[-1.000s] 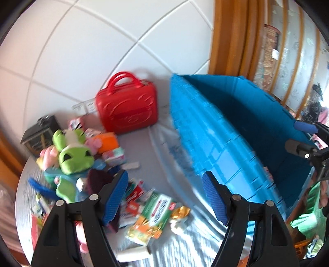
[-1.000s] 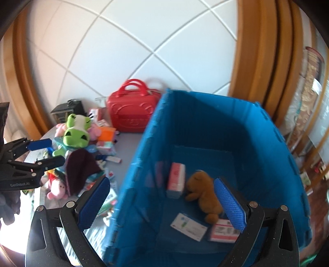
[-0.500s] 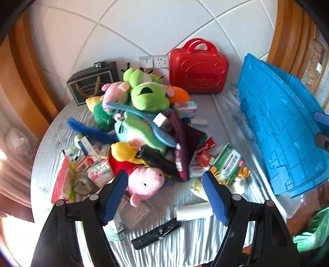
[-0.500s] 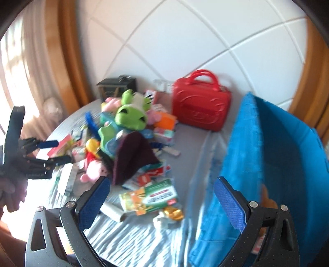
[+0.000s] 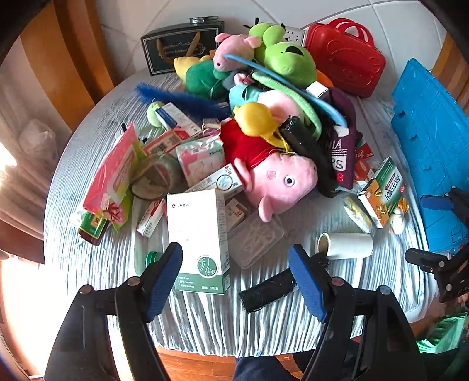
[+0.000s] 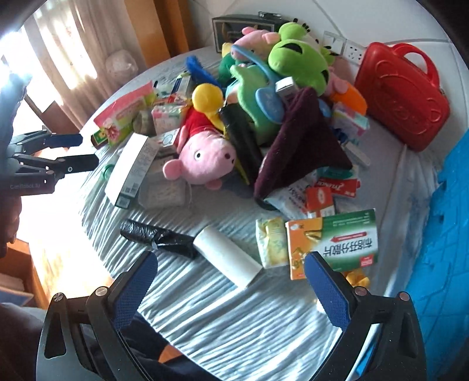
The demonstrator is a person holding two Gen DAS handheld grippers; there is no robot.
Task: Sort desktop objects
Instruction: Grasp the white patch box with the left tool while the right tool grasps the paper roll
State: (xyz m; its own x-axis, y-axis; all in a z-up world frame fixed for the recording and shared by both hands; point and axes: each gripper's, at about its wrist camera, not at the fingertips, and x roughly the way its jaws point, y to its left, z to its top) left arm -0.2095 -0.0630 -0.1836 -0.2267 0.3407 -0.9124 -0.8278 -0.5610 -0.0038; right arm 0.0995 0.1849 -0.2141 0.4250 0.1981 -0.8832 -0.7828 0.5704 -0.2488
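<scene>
now both grippers, left gripper (image 5: 236,274) and right gripper (image 6: 230,288), hover splayed over the table (image 5: 96,260)

Room around the worktop (image 5: 88,258)
A wall socket (image 6: 346,47) sits on the white tiled wall (image 5: 395,17) behind; wooden panelling (image 5: 73,52) and a sunlit curtain (image 6: 67,52) stand at the left, and a green bag (image 5: 439,337) lies low at right.

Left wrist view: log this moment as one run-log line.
left hand-held gripper: open, empty | nearest: tall white-and-green cardboard box | right hand-held gripper: open, empty | blue plastic crate: at right
</scene>
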